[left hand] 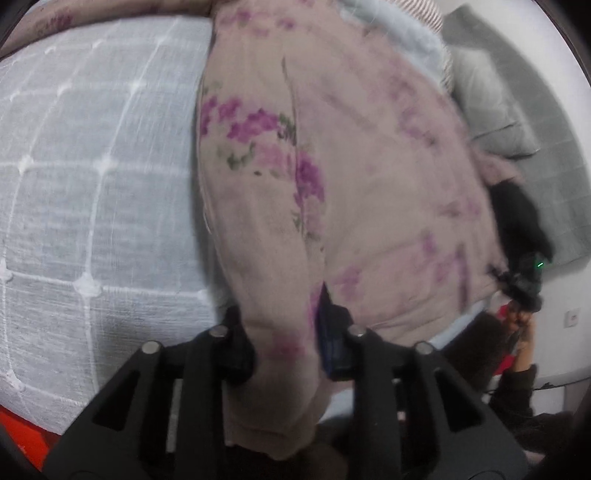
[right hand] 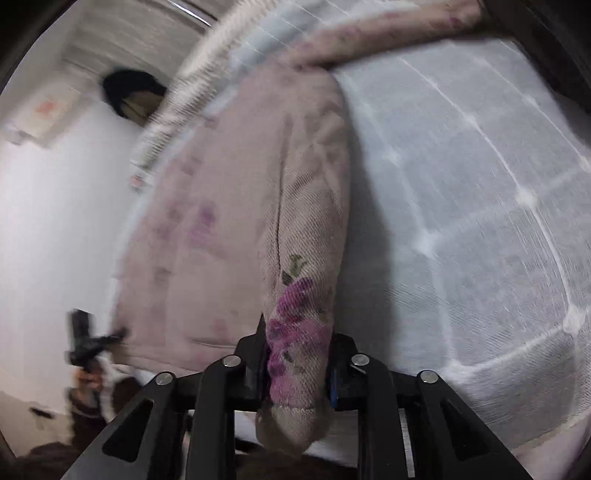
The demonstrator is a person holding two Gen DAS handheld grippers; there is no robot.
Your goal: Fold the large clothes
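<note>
A large padded pink garment with purple flowers (left hand: 332,177) lies on a white quilted bed (left hand: 92,184). My left gripper (left hand: 286,339) is shut on a thick fold of the garment's edge, with fabric bulging between and below the black fingers (left hand: 240,350). In the right wrist view the same flowered garment (right hand: 221,229) runs up the middle. My right gripper (right hand: 297,369) is shut on a rolled edge with a purple flower print. The other gripper (right hand: 83,339) shows blurred at the left, and the right one (left hand: 524,280) shows at the right of the left wrist view.
The white quilted bed (right hand: 461,221) fills the right of the right wrist view. A grey pillow (left hand: 491,110) and a pale blue fluffy item (left hand: 399,33) lie at the bed's far end. A person's hand (left hand: 521,325) and dark sleeve are at right. A white wall (right hand: 55,221) stands behind.
</note>
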